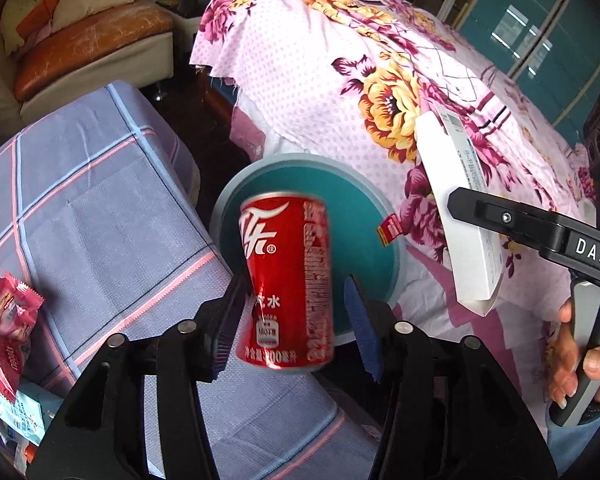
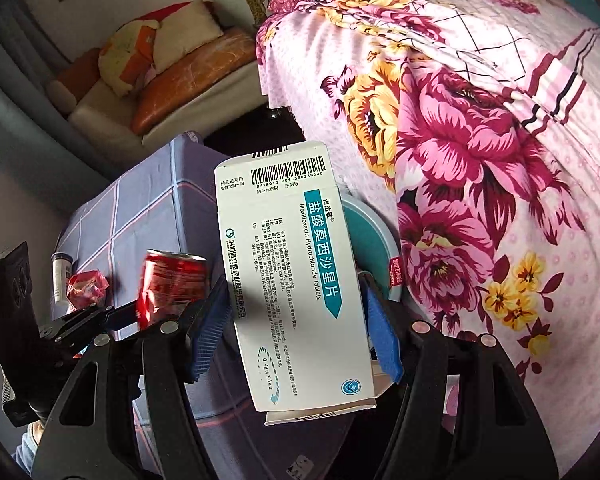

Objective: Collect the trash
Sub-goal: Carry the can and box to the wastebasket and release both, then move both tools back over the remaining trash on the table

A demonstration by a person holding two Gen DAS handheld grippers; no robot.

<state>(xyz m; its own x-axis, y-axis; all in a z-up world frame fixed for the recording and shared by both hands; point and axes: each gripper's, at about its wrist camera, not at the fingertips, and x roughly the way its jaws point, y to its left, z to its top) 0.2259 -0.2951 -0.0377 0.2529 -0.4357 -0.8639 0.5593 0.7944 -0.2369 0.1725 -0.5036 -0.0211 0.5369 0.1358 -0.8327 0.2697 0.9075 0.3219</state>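
Note:
A red cola can (image 1: 286,280) hangs between the fingers of my left gripper (image 1: 296,320), above the teal round bin (image 1: 364,216). The right finger stands clearly off the can and the can looks blurred, so the jaws are open around it. The can also shows in the right wrist view (image 2: 168,284). My right gripper (image 2: 296,328) is shut on a white medicine box (image 2: 292,272), held upright beside the bin (image 2: 368,232). The box also shows in the left wrist view (image 1: 460,216), at the right.
A low table under a blue checked cloth (image 1: 100,208) holds a pink snack wrapper (image 1: 4,328) and a small white bottle (image 2: 60,276). A bed with a pink floral cover (image 1: 380,80) is to the right. A sofa (image 1: 80,52) stands behind.

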